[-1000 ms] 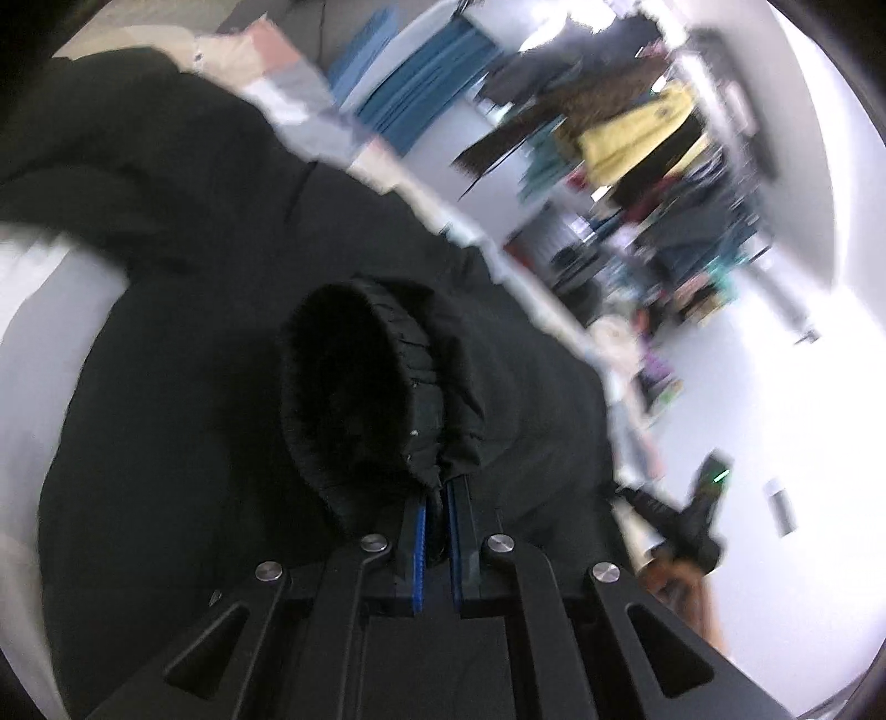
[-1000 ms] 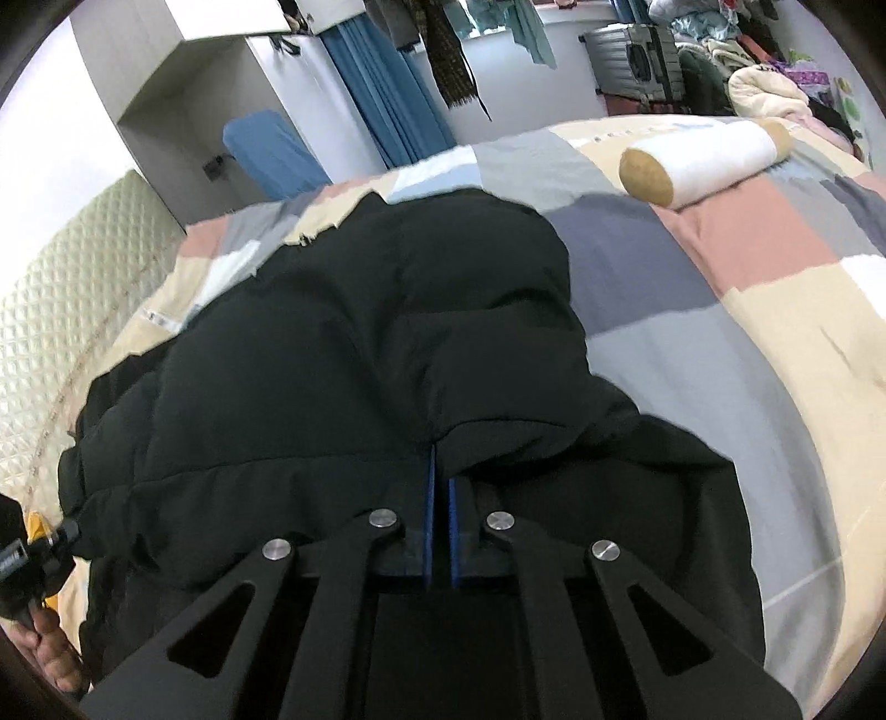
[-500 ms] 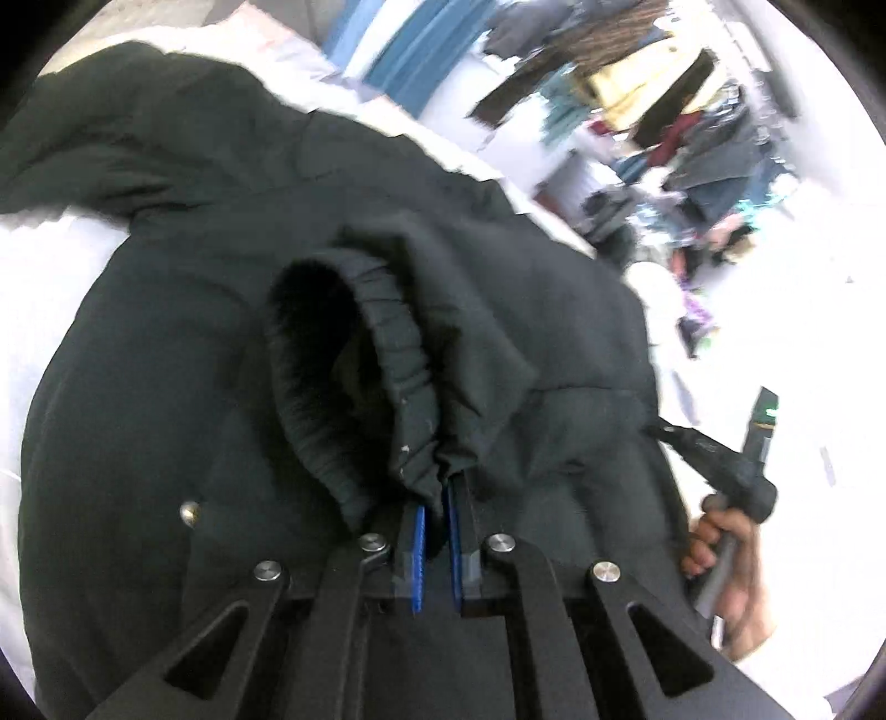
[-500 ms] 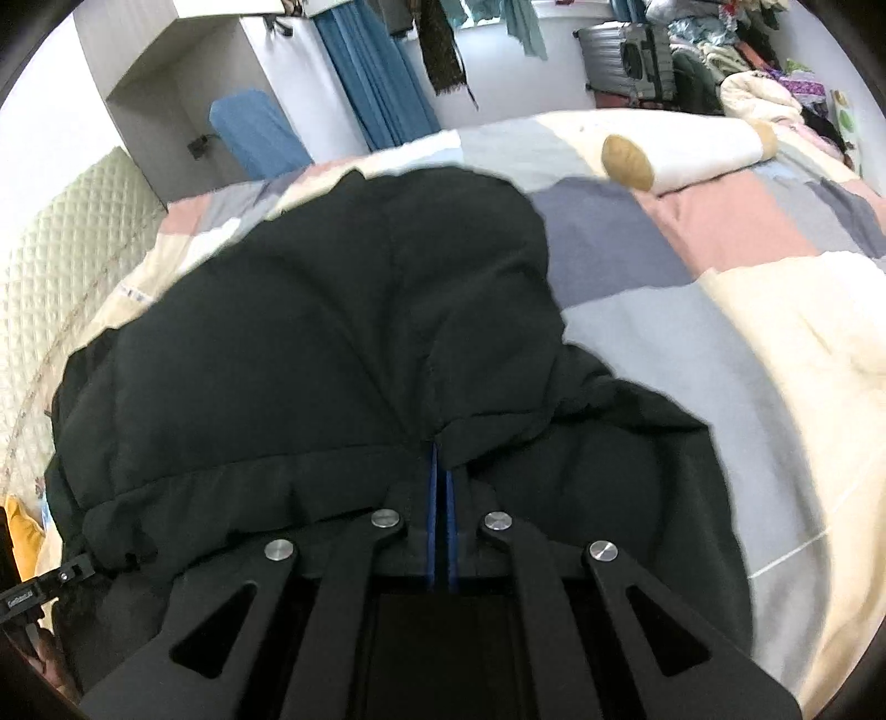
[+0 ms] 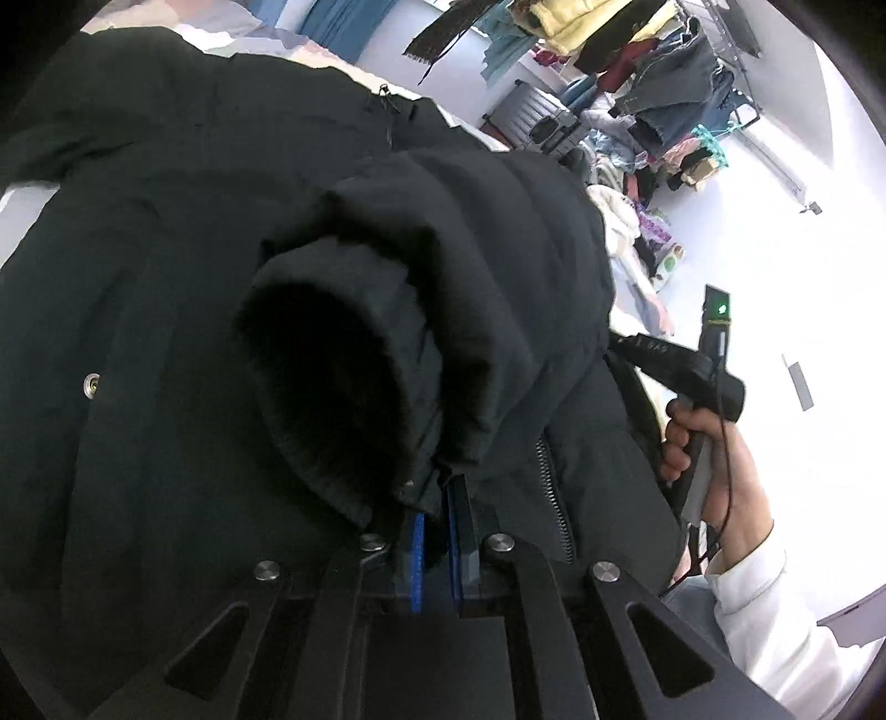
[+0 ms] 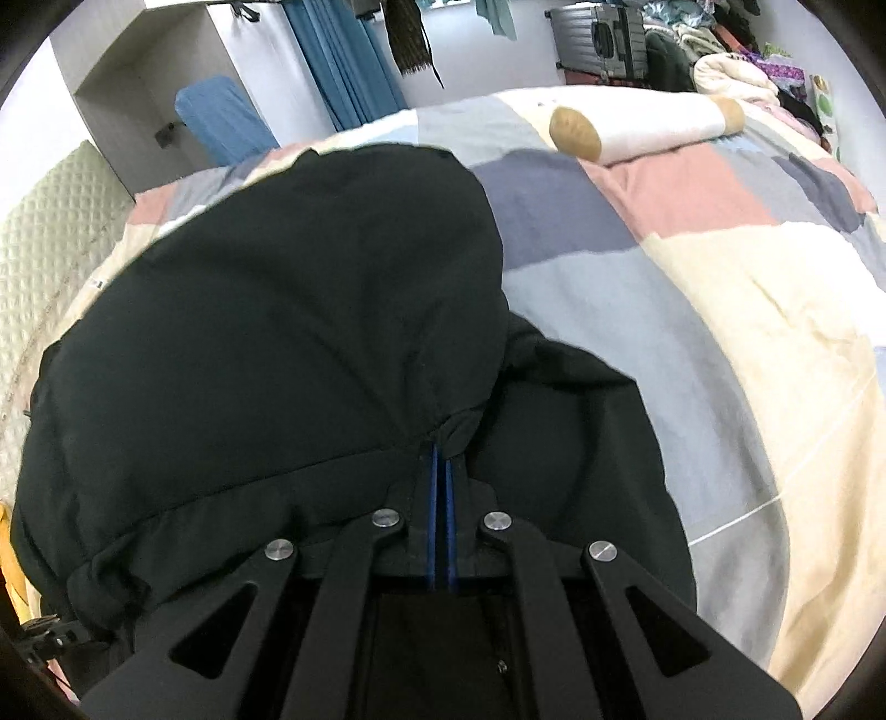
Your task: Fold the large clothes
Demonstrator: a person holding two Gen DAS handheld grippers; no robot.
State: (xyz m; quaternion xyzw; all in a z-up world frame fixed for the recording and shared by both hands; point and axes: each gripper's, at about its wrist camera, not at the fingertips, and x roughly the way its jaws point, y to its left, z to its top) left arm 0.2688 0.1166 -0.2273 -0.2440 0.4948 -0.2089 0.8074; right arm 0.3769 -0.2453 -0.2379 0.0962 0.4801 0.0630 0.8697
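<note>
A large black padded jacket [image 6: 288, 310] lies spread on a bed with a patchwork quilt [image 6: 720, 310]. My left gripper [image 5: 434, 498] is shut on the ribbed cuff of a sleeve [image 5: 343, 376], which is held up over the jacket body [image 5: 138, 277]. My right gripper [image 6: 442, 448] is shut on a fold of the jacket's edge near the front of the bed. In the left wrist view the right gripper [image 5: 681, 365] and the hand holding it show at the right, beside the jacket's zipper [image 5: 554, 498].
A white bolster pillow [image 6: 637, 127] lies at the far end of the bed. A quilted headboard [image 6: 50, 232] is at the left. Blue curtains [image 6: 343, 61], a suitcase [image 6: 603, 33] and a rack of hanging clothes [image 5: 637, 61] stand beyond the bed.
My left gripper has carried the sleeve cuff across the jacket towards the right gripper. My right gripper has pulled its fold a little further over the jacket. Both have stayed shut.
</note>
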